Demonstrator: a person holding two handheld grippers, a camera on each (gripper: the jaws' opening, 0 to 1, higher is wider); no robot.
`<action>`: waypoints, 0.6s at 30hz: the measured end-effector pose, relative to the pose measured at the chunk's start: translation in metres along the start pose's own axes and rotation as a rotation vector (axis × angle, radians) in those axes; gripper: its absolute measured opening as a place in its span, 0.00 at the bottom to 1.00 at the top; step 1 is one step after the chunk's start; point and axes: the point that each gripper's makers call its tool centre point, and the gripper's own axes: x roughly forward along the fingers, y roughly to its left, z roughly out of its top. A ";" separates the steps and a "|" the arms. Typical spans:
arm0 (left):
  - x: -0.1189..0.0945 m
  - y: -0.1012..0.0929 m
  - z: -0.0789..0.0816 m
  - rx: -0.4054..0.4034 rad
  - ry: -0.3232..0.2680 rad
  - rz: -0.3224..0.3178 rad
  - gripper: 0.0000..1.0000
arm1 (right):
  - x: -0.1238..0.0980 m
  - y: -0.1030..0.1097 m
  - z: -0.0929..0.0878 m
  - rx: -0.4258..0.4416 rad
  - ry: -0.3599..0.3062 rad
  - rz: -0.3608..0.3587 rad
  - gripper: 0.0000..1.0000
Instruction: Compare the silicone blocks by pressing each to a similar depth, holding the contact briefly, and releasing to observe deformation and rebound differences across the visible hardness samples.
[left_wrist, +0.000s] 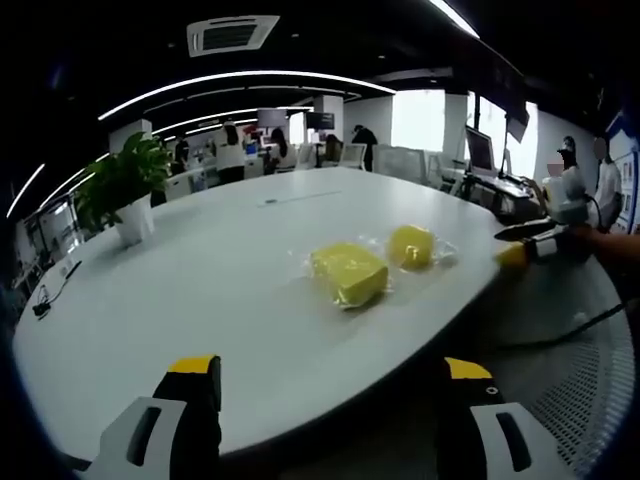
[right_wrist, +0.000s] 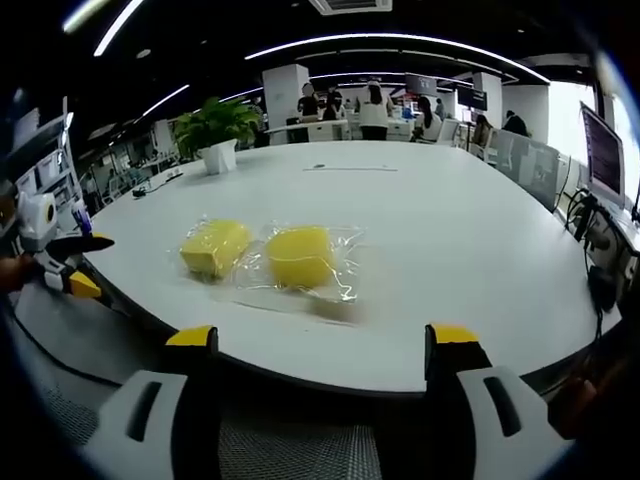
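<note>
Silicone blocks, two soft yellow bagged samples at twelve o'clock of your spread right gripper, probably slippery; press their tops.

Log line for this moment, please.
left gripper: open, off table | right gripper: open | two yellow silicone blocks: bagged, untouched

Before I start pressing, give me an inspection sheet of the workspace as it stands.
Surface: white table, blocks near its front edge.
Job's things: two yellow silicone blocks in clear wrap, the squarer block and the rounder block, side by side, untouched.
Clutter: potted plant at the far side.
Grippers: left gripper and right gripper both open, short of the table.
Cables: dark cable below the table edge.
Surroundings: open office, people at desks, monitors.
</note>
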 end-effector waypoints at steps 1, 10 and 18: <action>0.000 0.000 -0.001 -0.001 0.005 -0.001 0.91 | 0.000 0.000 0.001 0.001 -0.004 -0.003 0.79; -0.001 -0.006 -0.006 -0.010 0.030 -0.028 0.87 | -0.002 -0.003 -0.001 0.007 -0.002 -0.023 0.82; -0.002 -0.005 -0.004 -0.008 0.024 -0.017 0.87 | -0.002 -0.003 -0.001 0.007 0.003 -0.017 0.81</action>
